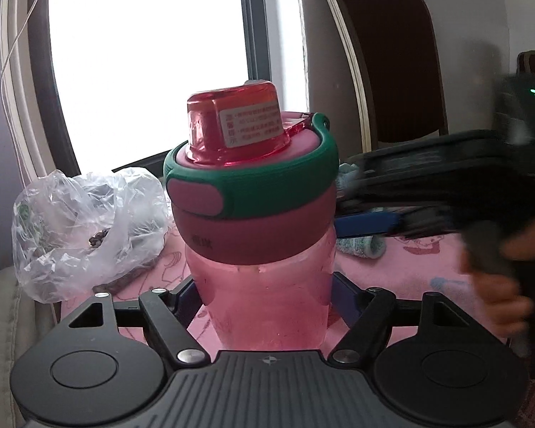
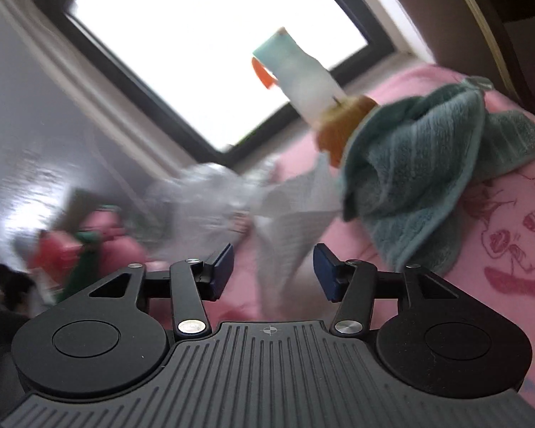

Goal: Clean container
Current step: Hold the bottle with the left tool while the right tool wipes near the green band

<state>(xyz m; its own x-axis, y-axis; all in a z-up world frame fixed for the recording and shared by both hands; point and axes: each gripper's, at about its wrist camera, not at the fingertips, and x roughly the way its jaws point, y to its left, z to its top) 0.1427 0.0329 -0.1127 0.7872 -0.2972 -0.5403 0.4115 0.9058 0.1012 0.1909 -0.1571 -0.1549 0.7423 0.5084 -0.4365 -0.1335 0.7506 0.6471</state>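
Bottle (image 1: 260,249): pink, see-through, upright on pink cloth (image 1: 410,267), green-banded lid on; blurred at far left in right wrist view.
Left gripper (image 1: 262,290): jaws clamped on bottle's lower body, one either side.
Right gripper (image 2: 273,271): jaws apart, nothing between, only pink cloth and white wipe beyond; blurred in left wrist view, to right of bottle, a hand (image 1: 499,281) on its grip.
Towel (image 2: 421,178): teal, bunched on pink cloth, up and right of right jaws, not touching them.
Spray bottle (image 2: 303,89): white w/ orange trigger and collar, poking out from behind towel, window behind it.
White wipe (image 2: 289,221): lying ahead of right jaws, just beside towel.
Plastic bag (image 1: 85,228): clear, crumpled, left of bottle, near window (image 1: 142,53).
Chair (image 1: 392,53): dark back, behind tabletop, right side.
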